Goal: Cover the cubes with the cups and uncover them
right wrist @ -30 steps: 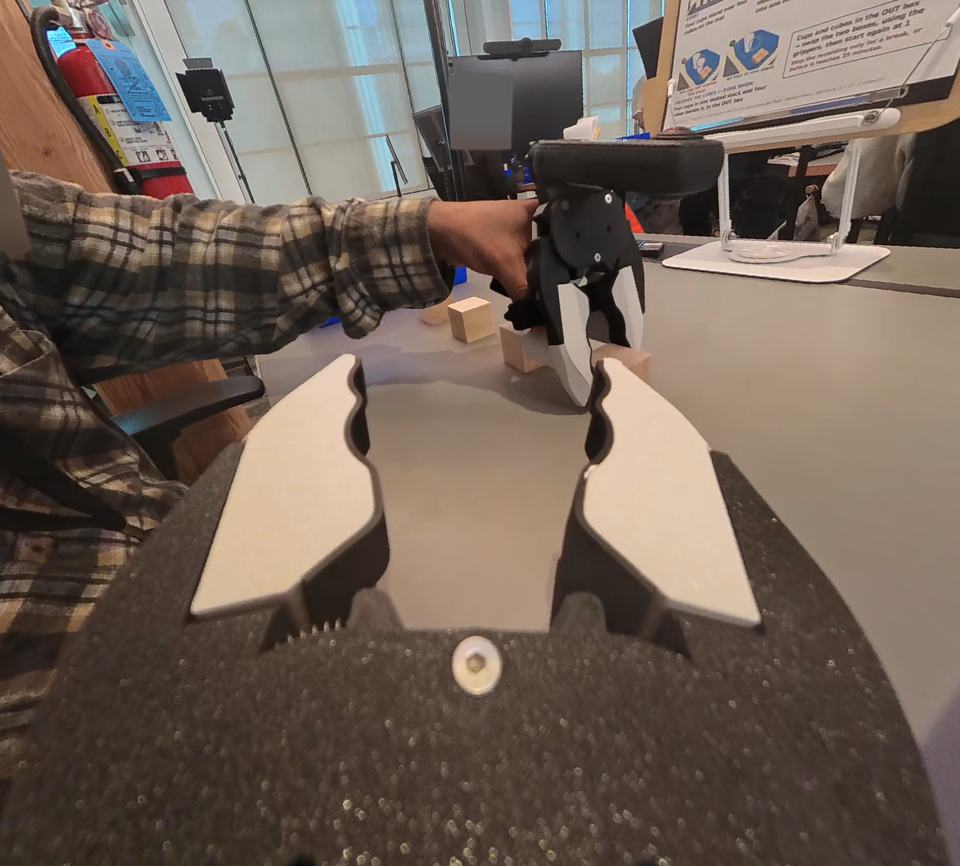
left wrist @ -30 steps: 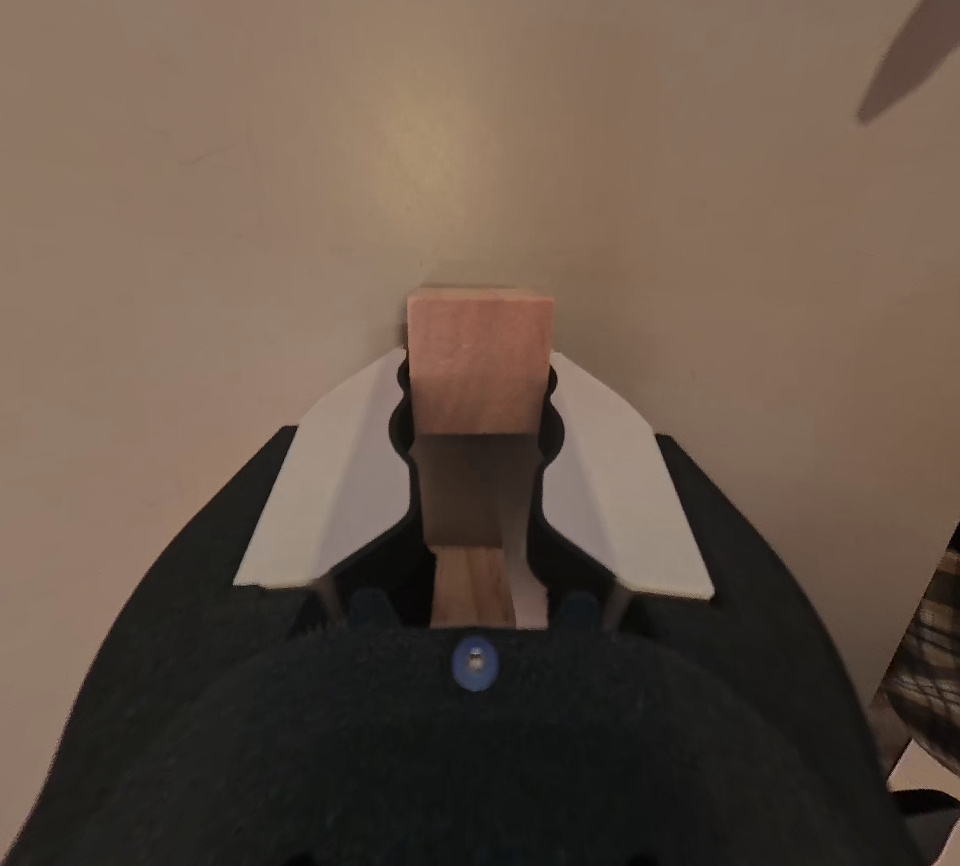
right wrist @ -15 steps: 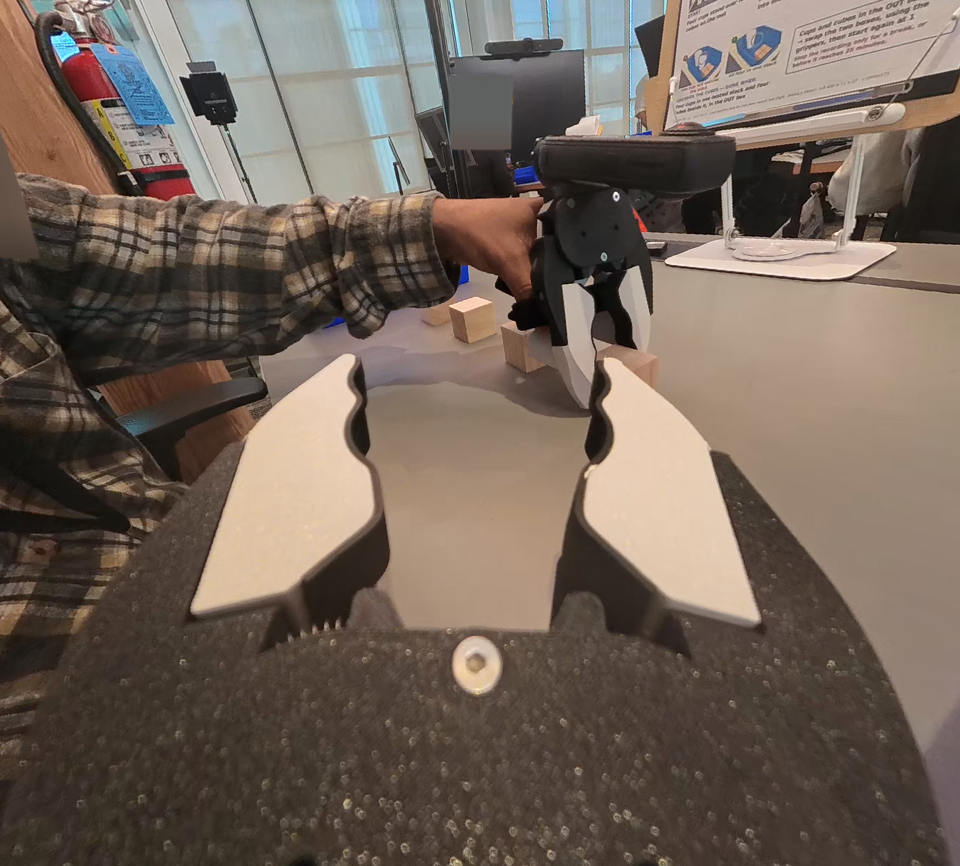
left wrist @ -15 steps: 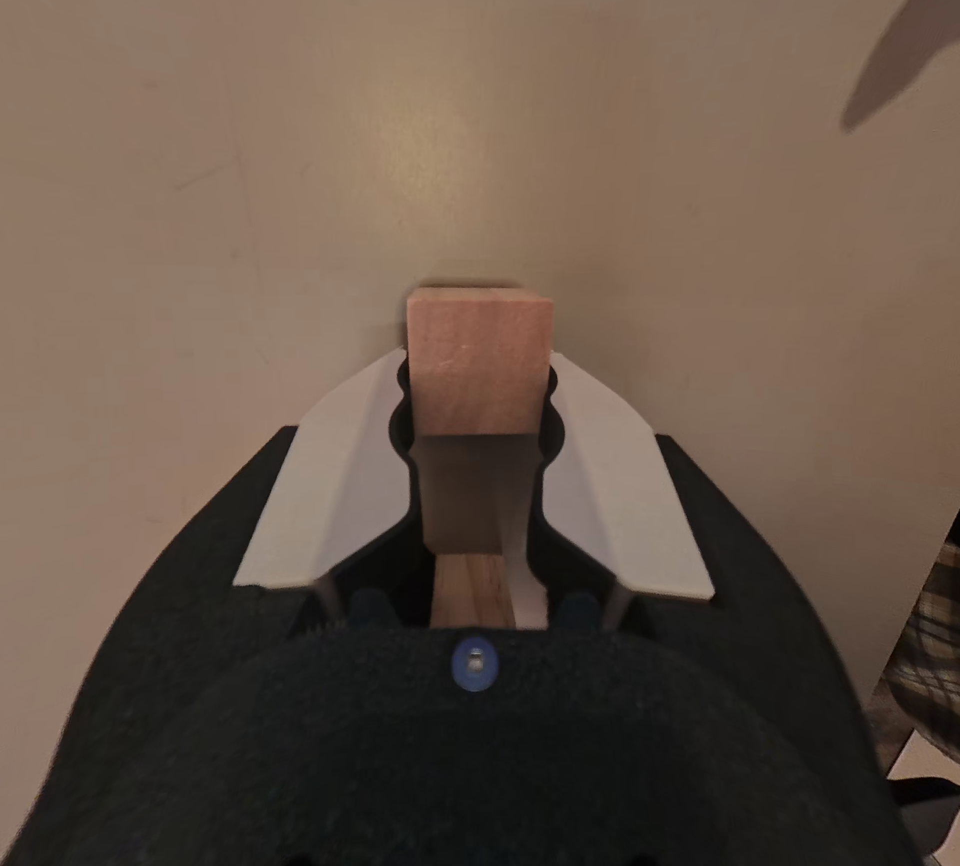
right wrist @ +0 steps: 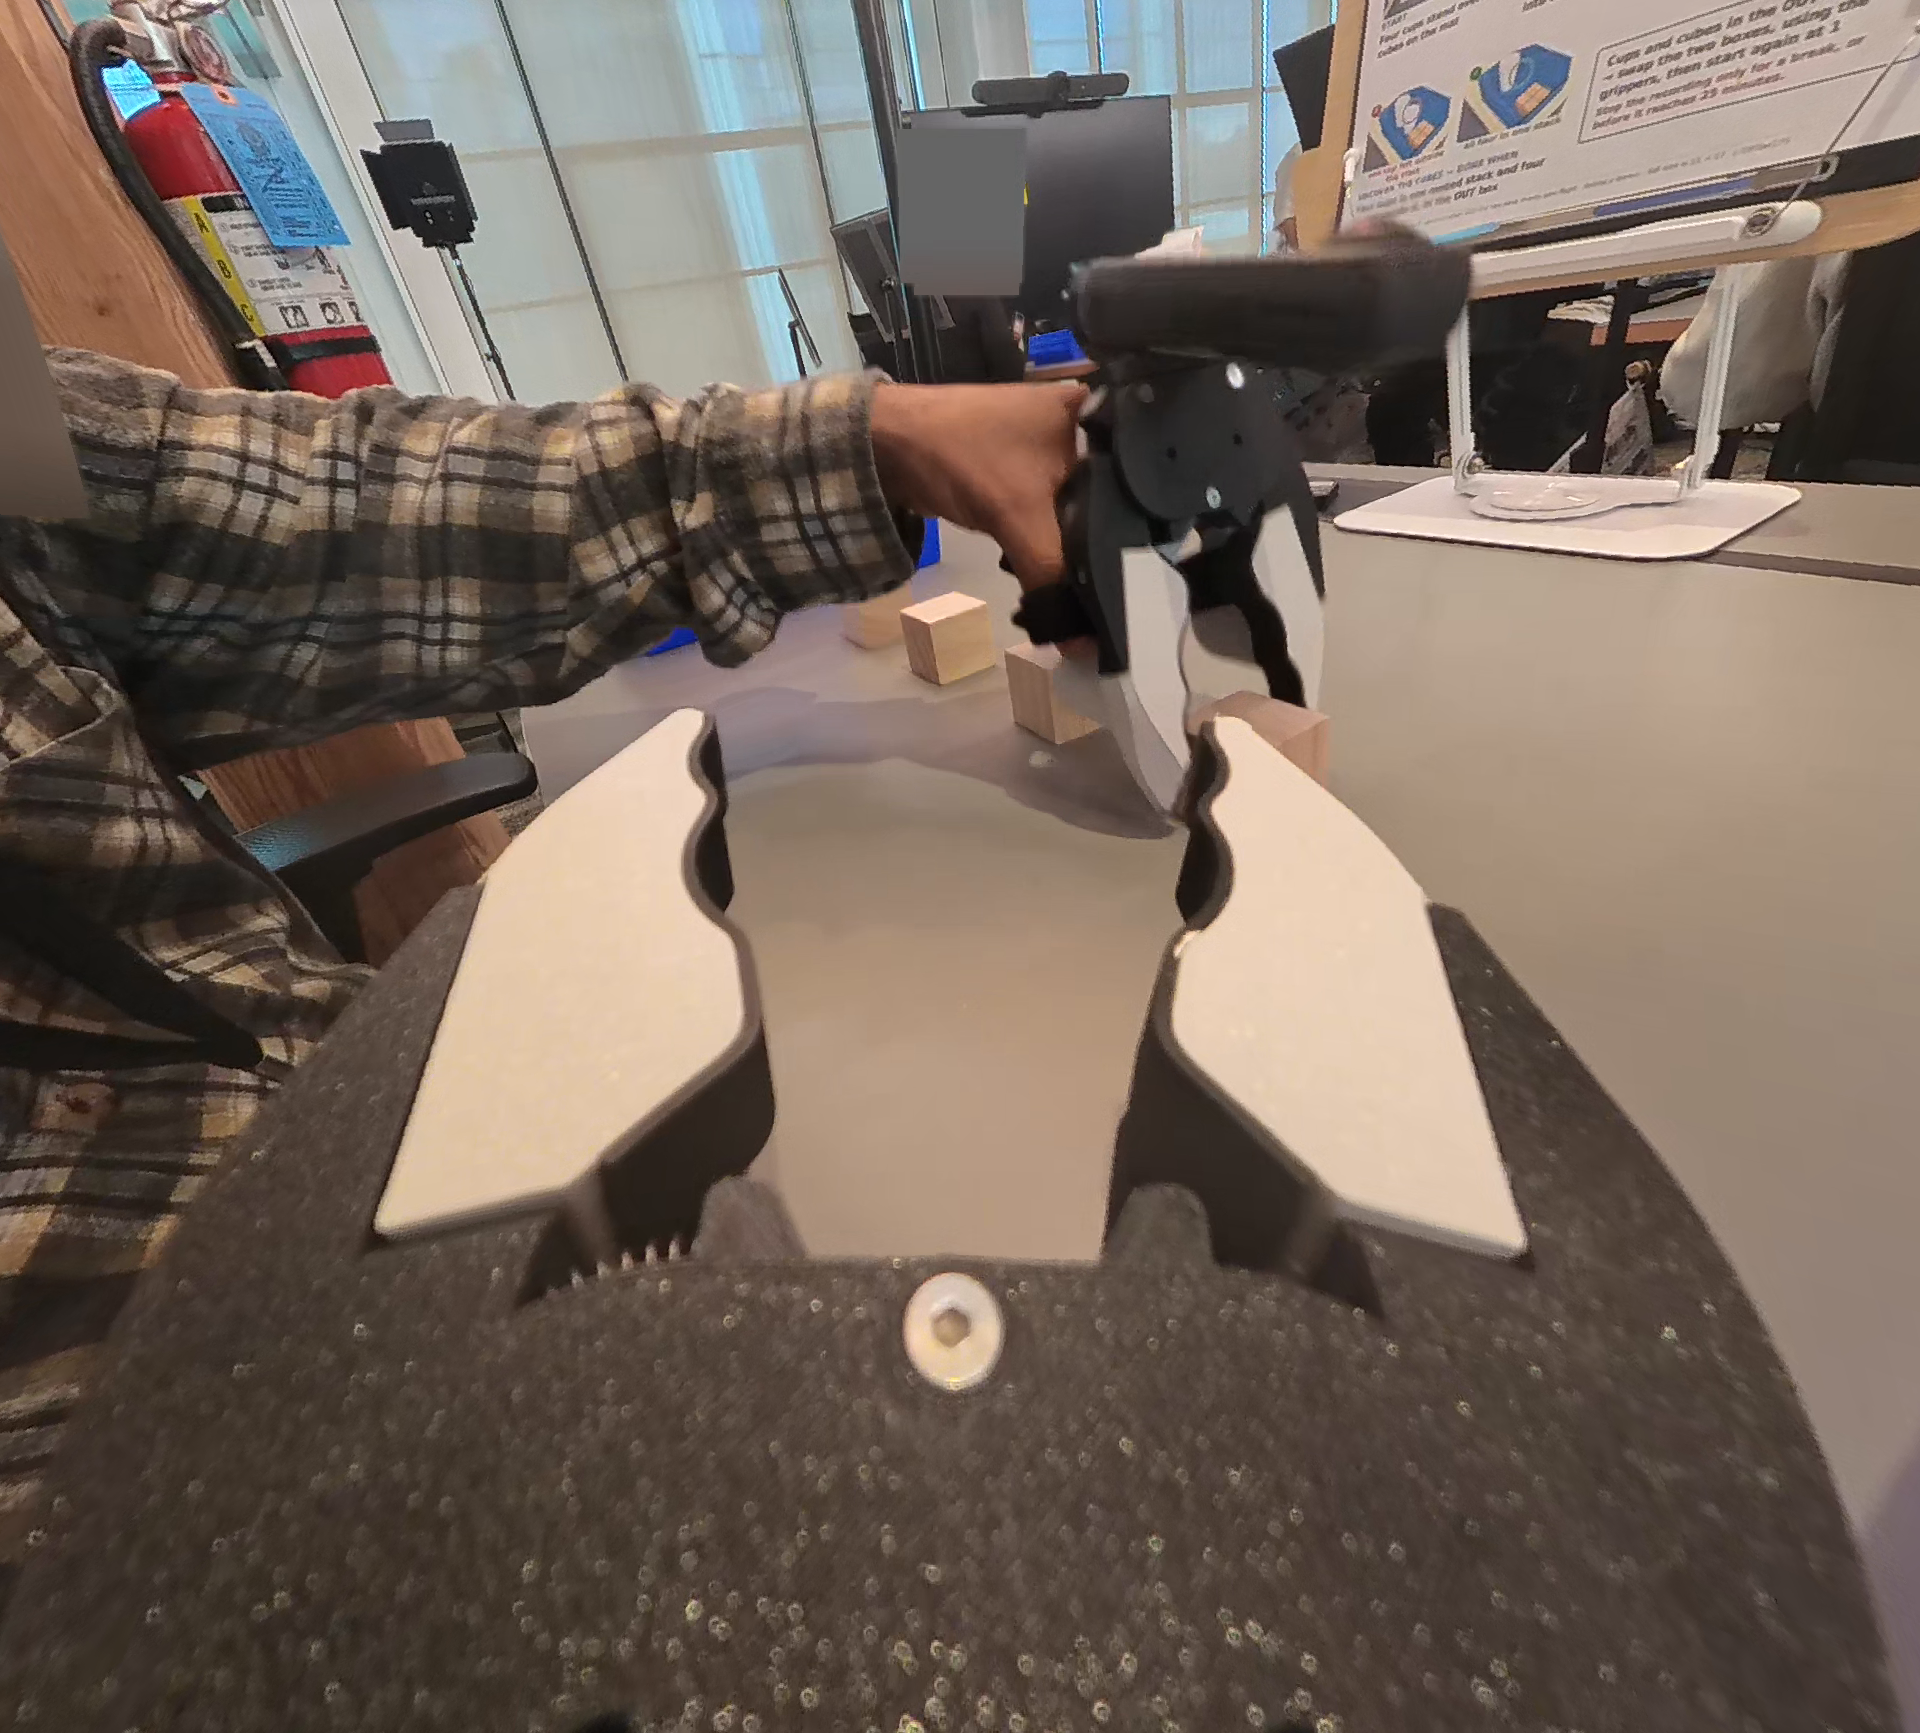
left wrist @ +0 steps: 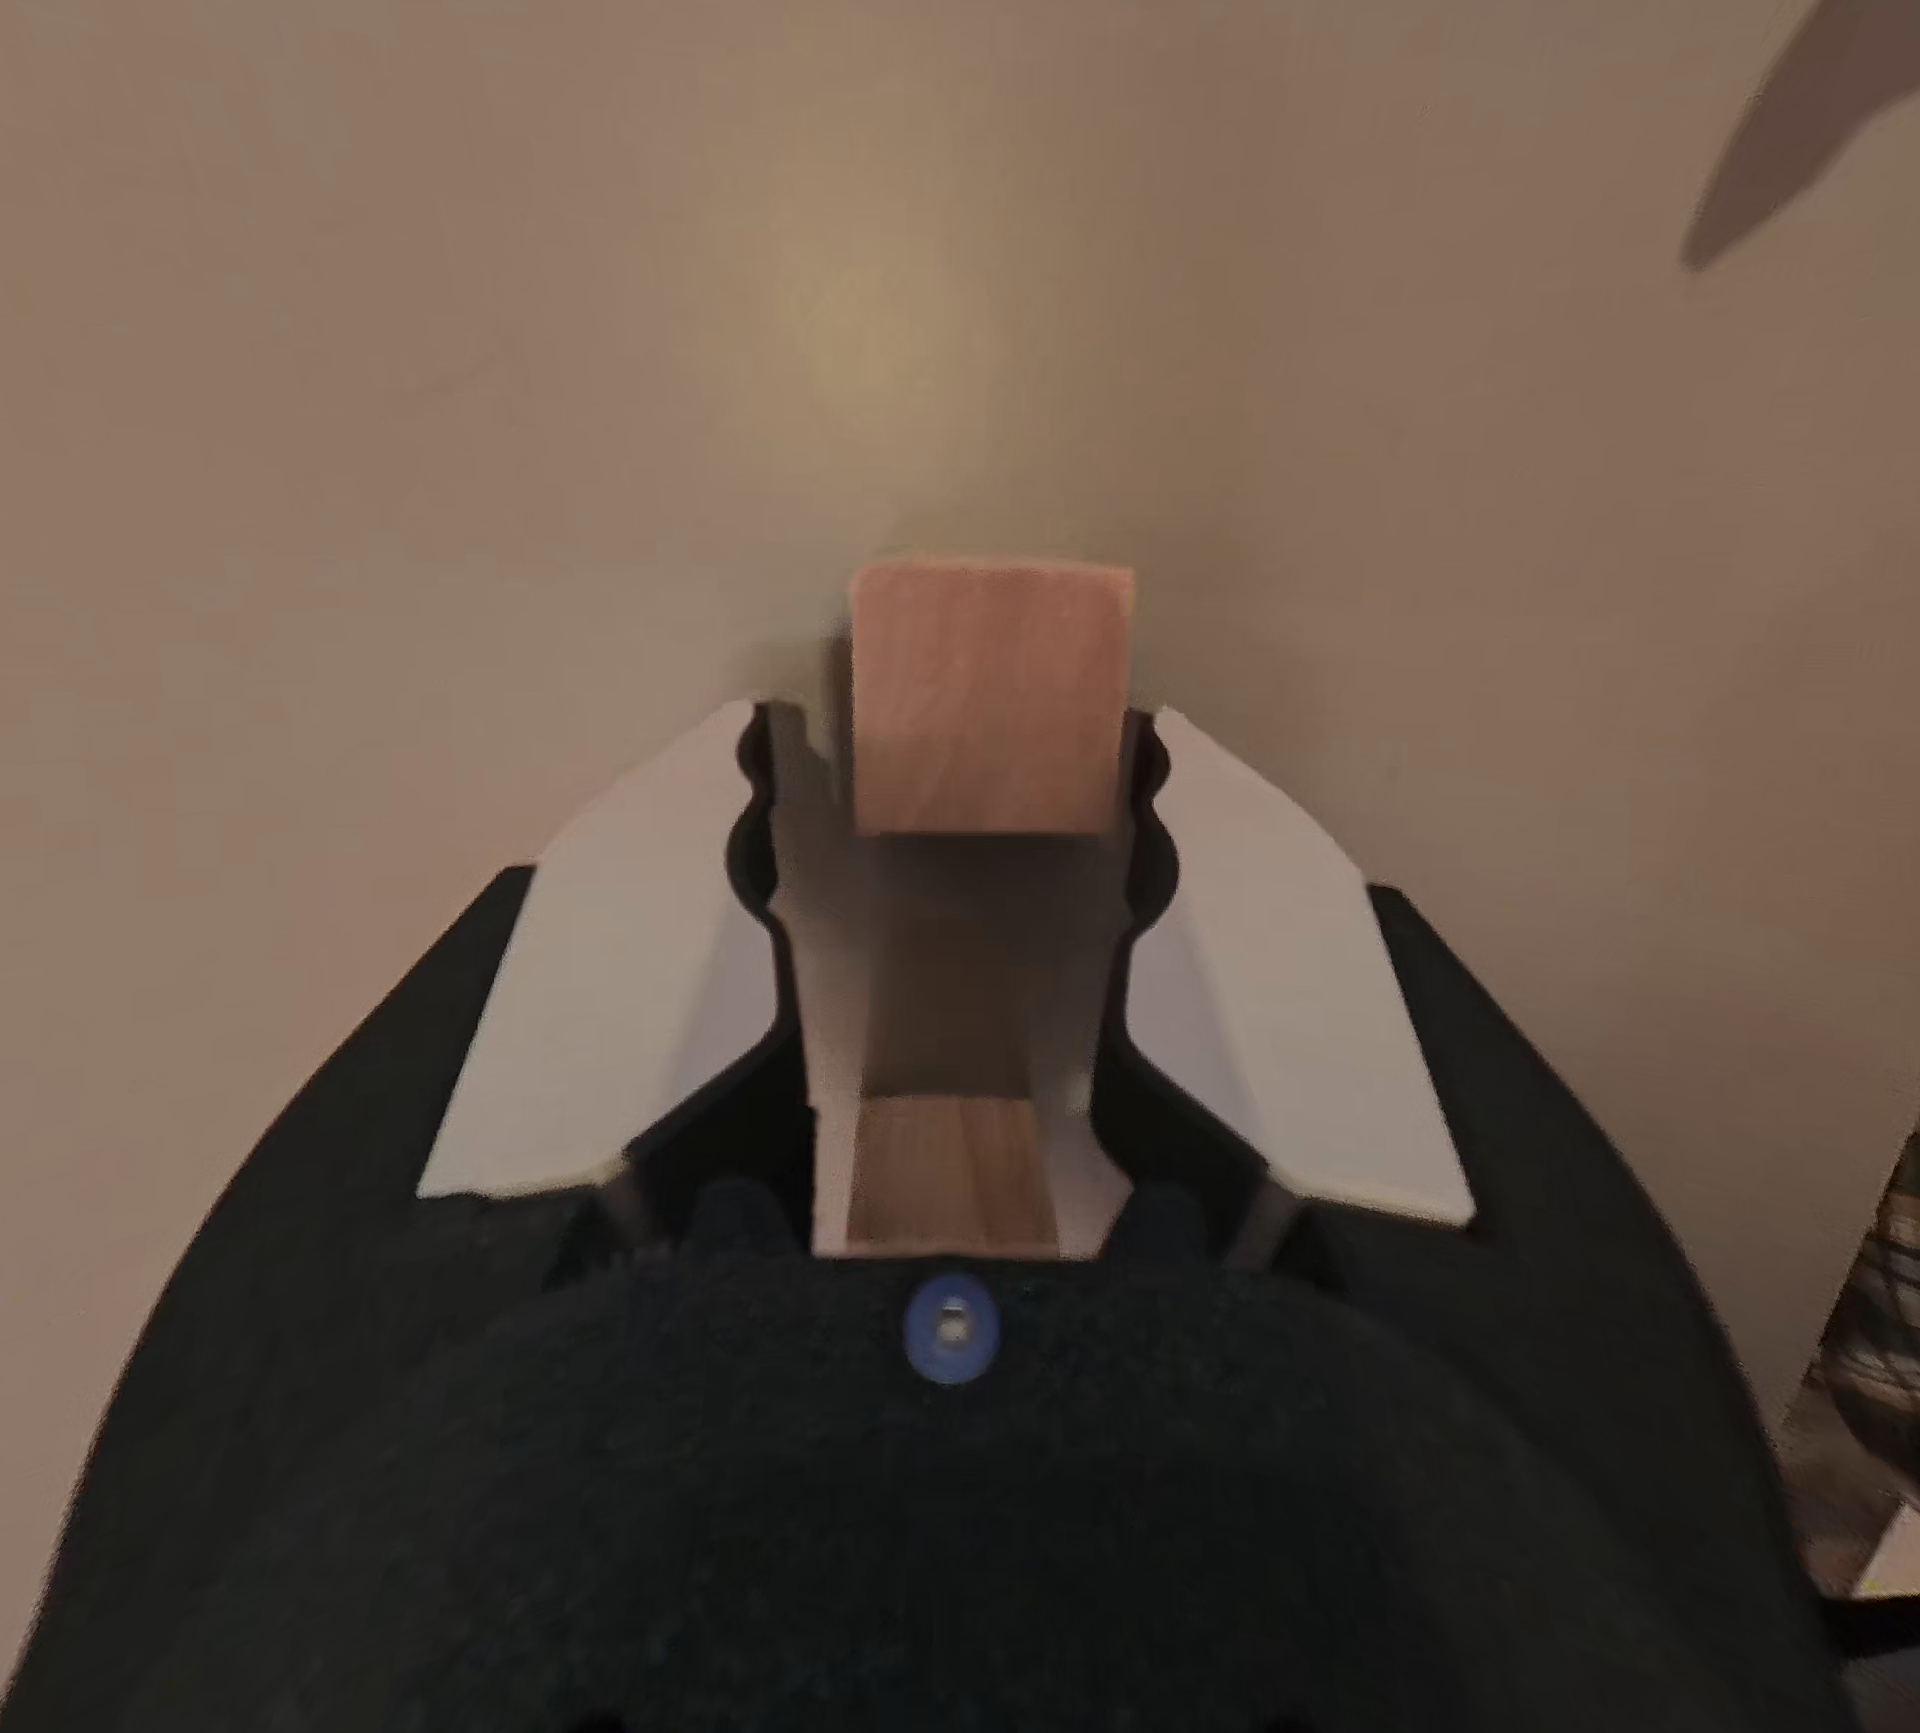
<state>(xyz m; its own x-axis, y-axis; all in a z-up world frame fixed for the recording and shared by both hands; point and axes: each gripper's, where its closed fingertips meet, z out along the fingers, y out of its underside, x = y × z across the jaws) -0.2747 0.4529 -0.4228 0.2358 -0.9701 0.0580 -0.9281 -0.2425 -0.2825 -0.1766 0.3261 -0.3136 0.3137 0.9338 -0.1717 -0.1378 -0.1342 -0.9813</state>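
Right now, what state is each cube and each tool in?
Left tool: open, straddling a cube, fingers clear of its sides.
Cube between its fingers: resting on the table, released.
Right tool: open, empty.
Three other cubes: uncovered, on the table.

Grey table (right wrist: 1558, 852): four wooden cubes (right wrist: 945, 637) resting on top.

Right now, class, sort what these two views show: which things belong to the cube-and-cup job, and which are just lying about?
Belonging to the job:
- wooden cube between the open left gripper fingers
- three more cubes on the table
- open right gripper

Just about:
- fire extinguisher
- instruction board
- monitor

No cups in view.
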